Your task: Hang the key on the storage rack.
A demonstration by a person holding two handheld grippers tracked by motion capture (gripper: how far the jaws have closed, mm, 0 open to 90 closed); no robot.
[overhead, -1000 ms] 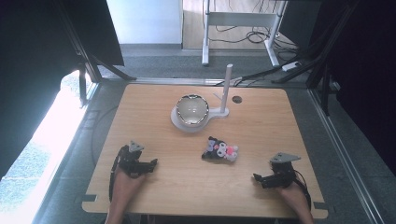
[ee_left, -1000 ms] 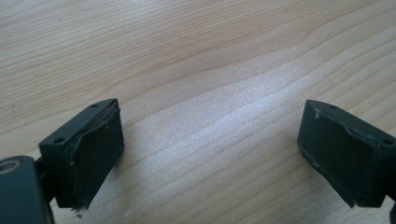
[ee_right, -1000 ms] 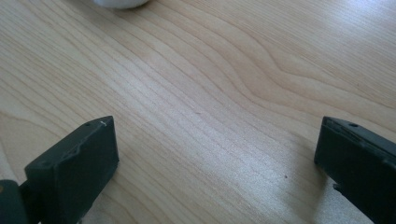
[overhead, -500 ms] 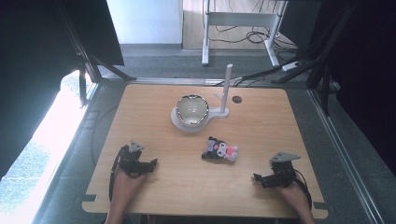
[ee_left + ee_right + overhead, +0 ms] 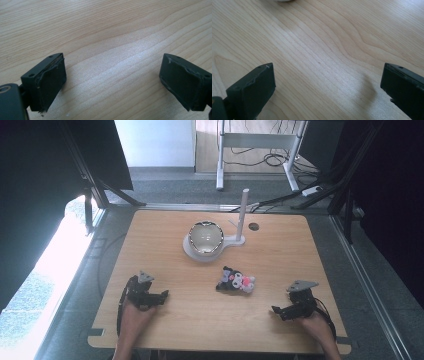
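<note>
A pale wooden bench (image 5: 280,265) stands on grey carpet between dark curtains, with daylight spilling in at nine o'clock and a white frame and loose cables on the floor beyond. You hold a tool in each hand near the bench's six o'clock edge: the left tool (image 5: 162,296) at about seven o'clock, the right tool (image 5: 276,310) at about five. Both rest low over bare wood, jaws spread wide and holding nothing, as the left gripper view (image 5: 112,80) and right gripper view (image 5: 328,87) confirm.

The small plush toy (image 5: 236,281), black, white and pink, lies on its side just below the bench's centre, between your hands and somewhat nearer the right one, well apart from both. At twelve o'clock from it sits a shiny metal bowl (image 5: 205,237) on a white stand (image 5: 235,240) with an upright post.

Your hands look parked in a ready stance, flanking the toy so either could reach in; the bowl seems the likely destination.
</note>
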